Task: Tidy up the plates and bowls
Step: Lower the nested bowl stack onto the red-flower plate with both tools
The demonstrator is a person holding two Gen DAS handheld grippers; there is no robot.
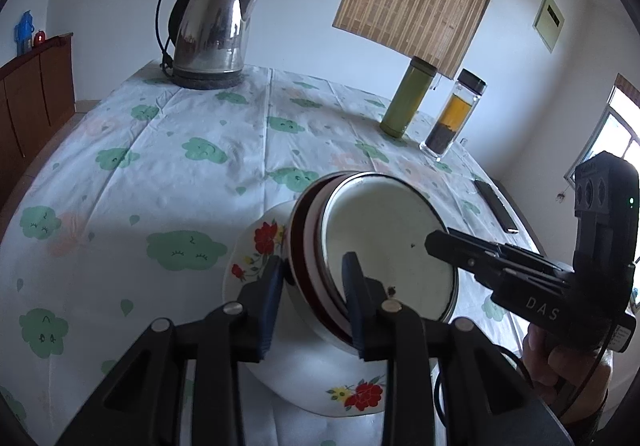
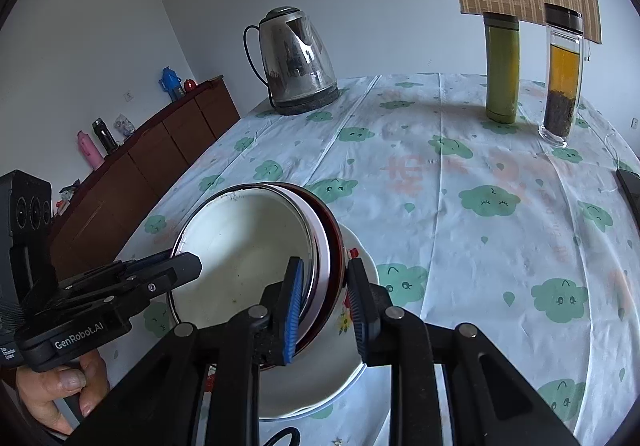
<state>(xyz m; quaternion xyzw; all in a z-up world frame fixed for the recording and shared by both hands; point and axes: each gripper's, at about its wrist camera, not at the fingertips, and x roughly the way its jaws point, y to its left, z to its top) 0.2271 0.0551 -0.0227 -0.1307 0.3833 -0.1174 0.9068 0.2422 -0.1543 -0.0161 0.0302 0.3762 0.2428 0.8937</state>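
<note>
The nested bowls (image 1: pixel 384 254), a white enamel one inside a red-rimmed one, stood tilted over the flowered plate (image 1: pixel 256 246) at the near edge of the clouded tablecloth (image 1: pixel 160 150). Left gripper (image 1: pixel 312 286) pinched their left rim; right gripper (image 2: pixel 326 300) clamped the right rim, both narrowly parted.

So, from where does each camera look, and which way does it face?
Left wrist view: sits on the left gripper, looking forward and down over the table; its jaws straddle the rims of the nested bowls; the right gripper and its hand show at right.
Right wrist view: sits on the right gripper, facing likewise; its jaws straddle the opposite rims; the left gripper and its hand show at left.
Both share the bowls, floral plate, kettle, green flask and tea bottle.
</note>
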